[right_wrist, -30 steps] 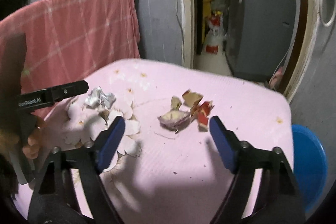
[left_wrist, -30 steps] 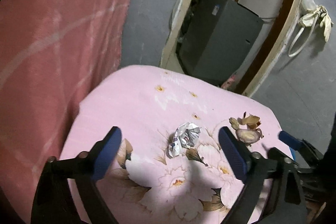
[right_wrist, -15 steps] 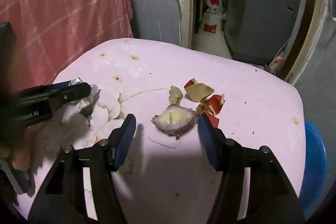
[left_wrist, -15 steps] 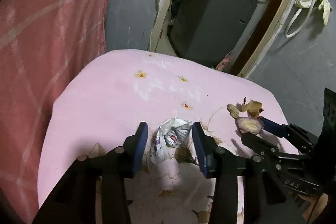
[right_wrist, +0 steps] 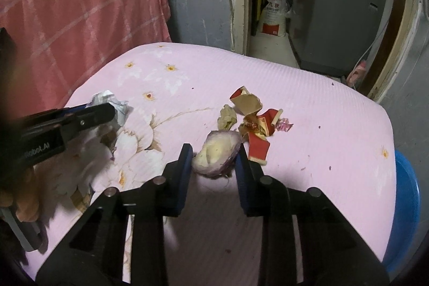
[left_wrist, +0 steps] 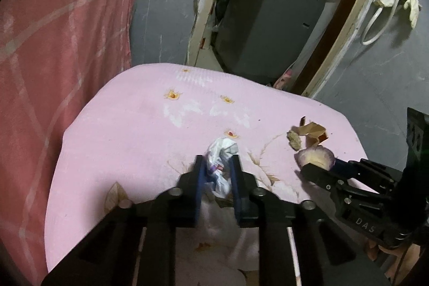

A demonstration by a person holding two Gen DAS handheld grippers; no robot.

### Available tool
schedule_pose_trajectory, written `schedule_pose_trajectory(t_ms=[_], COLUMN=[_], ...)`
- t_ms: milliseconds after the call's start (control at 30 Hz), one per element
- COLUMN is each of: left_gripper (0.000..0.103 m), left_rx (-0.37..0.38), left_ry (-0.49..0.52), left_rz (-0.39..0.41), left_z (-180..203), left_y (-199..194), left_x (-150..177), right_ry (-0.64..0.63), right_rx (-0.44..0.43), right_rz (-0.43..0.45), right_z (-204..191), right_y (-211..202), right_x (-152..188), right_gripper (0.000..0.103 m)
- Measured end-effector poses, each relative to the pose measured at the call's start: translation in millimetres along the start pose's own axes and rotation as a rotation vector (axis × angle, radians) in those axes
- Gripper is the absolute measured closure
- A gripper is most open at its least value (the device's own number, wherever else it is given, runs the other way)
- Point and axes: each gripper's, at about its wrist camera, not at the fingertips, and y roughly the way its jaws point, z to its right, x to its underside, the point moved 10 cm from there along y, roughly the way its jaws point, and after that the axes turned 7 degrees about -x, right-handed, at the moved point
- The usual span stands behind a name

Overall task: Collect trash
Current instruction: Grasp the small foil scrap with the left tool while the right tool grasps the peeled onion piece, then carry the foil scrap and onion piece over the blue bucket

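Note:
A crumpled white paper [left_wrist: 224, 149] lies on the pink flowered cover [left_wrist: 134, 125]. My left gripper [left_wrist: 217, 165] is closing, and its blue pads squeeze the paper from both sides. A purple-skinned, yellow-fleshed vegetable piece [right_wrist: 217, 146] sits between the pads of my right gripper [right_wrist: 214, 156], which is also closing, with both pads touching it. Torn red and tan wrapper scraps [right_wrist: 254, 125] and a small yellowish lump [right_wrist: 227, 118] lie just beyond it. The right wrist view shows the left gripper [right_wrist: 107, 110] on the paper [right_wrist: 107, 95] at the left.
A pink-red checked towel [left_wrist: 53, 31] hangs along the left side. A blue basin [right_wrist: 406, 192] sits below the cover's right edge. Beyond the far edge stand a grey appliance [right_wrist: 335, 4] and a red-and-white sack [right_wrist: 272, 15] in a doorway. A person's hand [right_wrist: 24, 203] holds the left gripper.
Both grippers moved forward and down onto their items and narrowed from wide open. The left pads now pinch the paper; the right pads now touch the vegetable piece.

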Motion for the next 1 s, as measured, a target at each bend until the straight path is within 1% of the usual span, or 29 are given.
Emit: schedule_pose_trajectory(t_ms=[100,200,267,367,567,867,1000], left_gripper=[0.09,0.091,0.091,0.091,0.091,0.091,0.091], left_rx=[0.012,0.004,0.009,0.026,0.092,0.167,0.201], left_ry=[0.007,0.02,0.022,0.035,0.05,0.087,0.11], left_rz=[0.016,0.02,0.024,0.049,0.139,0.332,0.407], left_z=[4,9,13,22,52,107,137], left_y=[-7,-10,-13,-23,-52,-111,-135], left_x=[-1,1,3,4,-6,-32,-41], right_ry=[-0.006,0.002,0.003,-0.012,-0.047,-0.083,-0.1], right_rx=[-0.004,-0.02,-0.033,-0.032,0.0,0.081,0.127], right_rz=[0.011,0.028,0.054,0.106,0.27,0.541,0.628], right_z=[-3,-4,-6,-7,-7,1,4], right_y=[-6,-14,-24,-42,-95,-191,-227], right_x=[5,9,11,10,-1,-16,-16], right_gripper=[0.072,0.073,0.073,0.073,0.073,0.073,0.073])
